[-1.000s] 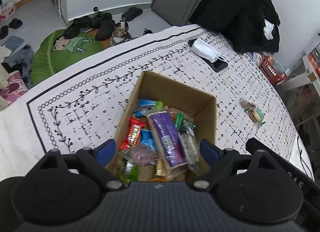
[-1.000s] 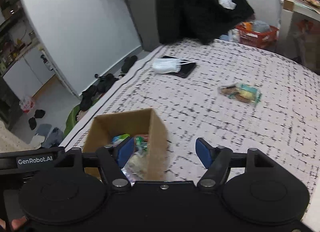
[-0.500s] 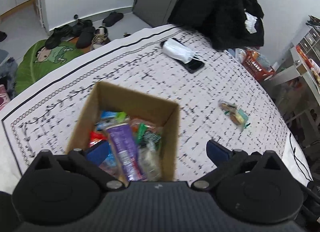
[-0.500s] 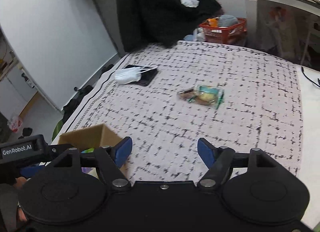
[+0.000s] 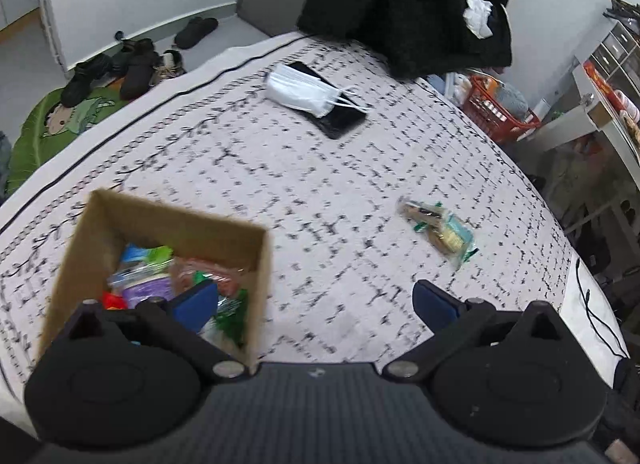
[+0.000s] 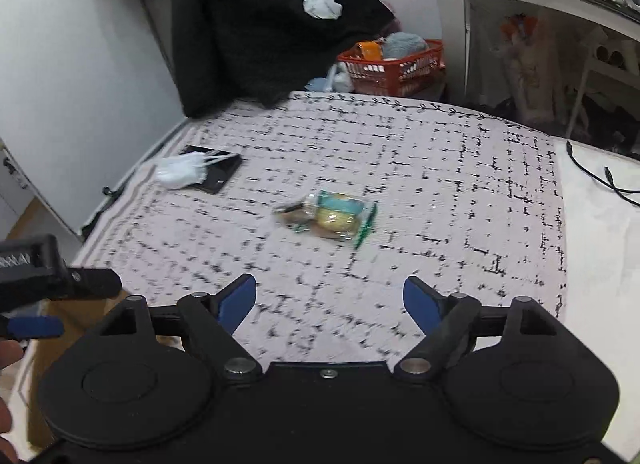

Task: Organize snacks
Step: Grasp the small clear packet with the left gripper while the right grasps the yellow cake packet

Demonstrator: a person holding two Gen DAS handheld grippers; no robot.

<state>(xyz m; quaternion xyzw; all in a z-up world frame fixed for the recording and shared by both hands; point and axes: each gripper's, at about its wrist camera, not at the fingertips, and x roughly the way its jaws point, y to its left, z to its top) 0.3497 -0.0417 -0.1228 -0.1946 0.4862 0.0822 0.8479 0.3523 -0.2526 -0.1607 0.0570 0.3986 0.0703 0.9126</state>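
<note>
Both views have swung from the brown cardboard snack box (image 5: pixel 160 248) toward the clear-wrapped snack packet (image 6: pixel 328 218) lying far right on the bed (image 6: pixel 440 192). Left gripper (image 5: pixel 316 300) and right gripper (image 6: pixel 330 296) gape empty: pickup pending.

Your left gripper's blue pad (image 5: pixel 196 304) covers part of the snack packets in the open brown cardboard box (image 5: pixel 256 264). The clear-wrapped snack packet (image 6: pixel 330 218) on the patterned cloth is motion-blurred; you cannot read its label. The white face mask (image 5: pixel 302 90) hides half the black phone (image 5: pixel 342 120).
</note>
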